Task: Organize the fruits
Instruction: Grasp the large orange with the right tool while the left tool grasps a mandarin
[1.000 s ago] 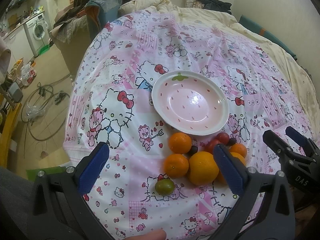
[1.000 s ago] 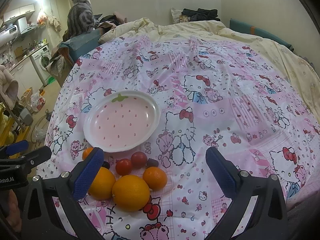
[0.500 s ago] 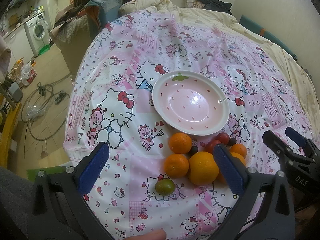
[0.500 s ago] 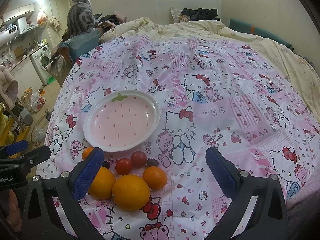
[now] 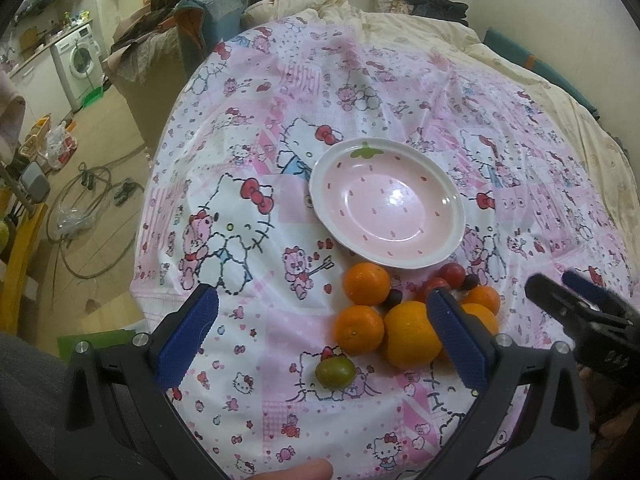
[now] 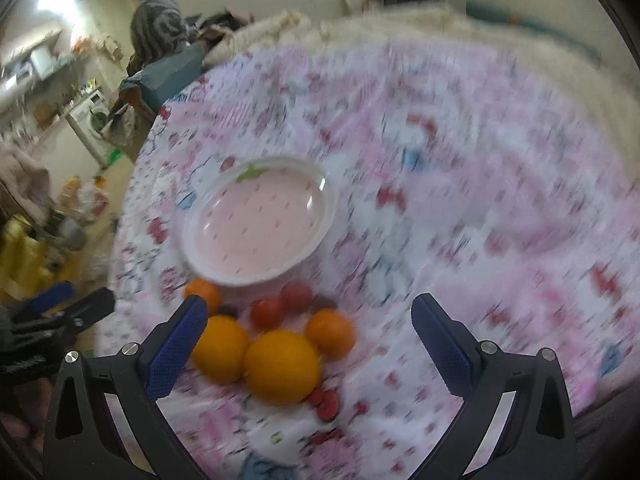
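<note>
Bed (image 5: pixel 540 92) — cloth (image 5: pixel 248 152), plate (image 5: pixel 448 248), fruit (image 5: pixel 408 336)

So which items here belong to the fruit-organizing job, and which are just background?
Job:
pink plate
oranges
cherry tomatoes
green fruit
left tool, open
right tool, open

Background:
cat
washing machine
floor cables

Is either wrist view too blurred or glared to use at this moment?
Left wrist view: sharp, with glare spots on the plate and fisheye bending at the edges. Right wrist view: strong motion blur smears the cloth print, though the plate and oranges stay recognisable, and a bright light flares at the top left.
</note>
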`<state>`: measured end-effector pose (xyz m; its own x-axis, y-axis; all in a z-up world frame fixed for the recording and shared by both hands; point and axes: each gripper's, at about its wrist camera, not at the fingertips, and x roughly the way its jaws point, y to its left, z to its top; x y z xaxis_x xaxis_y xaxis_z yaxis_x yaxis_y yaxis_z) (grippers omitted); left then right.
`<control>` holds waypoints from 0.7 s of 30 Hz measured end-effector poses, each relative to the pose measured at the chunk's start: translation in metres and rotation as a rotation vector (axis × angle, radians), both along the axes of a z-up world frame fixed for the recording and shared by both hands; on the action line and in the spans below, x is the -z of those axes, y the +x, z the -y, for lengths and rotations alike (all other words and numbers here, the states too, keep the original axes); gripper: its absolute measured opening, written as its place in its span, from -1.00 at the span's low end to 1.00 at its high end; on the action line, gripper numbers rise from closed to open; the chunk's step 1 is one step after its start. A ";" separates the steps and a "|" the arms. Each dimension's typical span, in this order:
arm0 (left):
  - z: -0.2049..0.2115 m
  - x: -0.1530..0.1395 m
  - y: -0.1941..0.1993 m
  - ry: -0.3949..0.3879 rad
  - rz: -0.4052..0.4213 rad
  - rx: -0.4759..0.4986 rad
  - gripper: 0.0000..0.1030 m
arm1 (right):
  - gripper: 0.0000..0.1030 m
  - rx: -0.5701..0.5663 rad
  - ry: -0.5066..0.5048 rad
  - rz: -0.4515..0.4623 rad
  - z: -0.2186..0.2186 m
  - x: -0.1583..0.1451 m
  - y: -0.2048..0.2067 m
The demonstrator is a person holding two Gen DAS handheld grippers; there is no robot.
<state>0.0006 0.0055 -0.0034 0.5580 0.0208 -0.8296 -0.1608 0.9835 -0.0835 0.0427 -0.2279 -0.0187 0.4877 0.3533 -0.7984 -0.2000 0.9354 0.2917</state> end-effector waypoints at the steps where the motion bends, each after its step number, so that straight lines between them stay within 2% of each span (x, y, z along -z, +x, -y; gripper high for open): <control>1: -0.001 0.001 0.000 -0.006 -0.004 -0.004 0.99 | 1.00 0.004 0.028 -0.041 0.004 0.005 0.002; 3: -0.003 0.001 0.001 -0.016 -0.008 -0.009 0.99 | 0.96 0.012 0.071 -0.140 0.010 0.019 0.006; 5: -0.003 0.000 0.001 -0.013 -0.006 -0.010 0.99 | 0.77 0.016 0.090 -0.223 0.011 0.033 0.008; 8: -0.004 -0.002 0.001 -0.016 -0.005 -0.008 0.99 | 0.65 0.009 0.135 -0.331 0.010 0.054 0.009; 13: -0.005 -0.001 0.001 -0.023 -0.015 -0.019 0.99 | 0.49 -0.035 0.183 -0.414 -0.003 0.071 0.012; 17: -0.009 0.004 0.004 -0.024 -0.044 -0.043 0.99 | 0.42 -0.021 0.216 -0.484 -0.013 0.090 0.016; 21: -0.021 0.013 0.007 -0.039 -0.094 -0.093 0.99 | 0.16 -0.013 0.220 -0.471 -0.016 0.090 0.020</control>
<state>0.0080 0.0265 -0.0165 0.4753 0.0356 -0.8791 -0.2603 0.9601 -0.1019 0.0630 -0.2119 -0.1091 0.0884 0.5407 -0.8366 -0.0107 0.8403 0.5420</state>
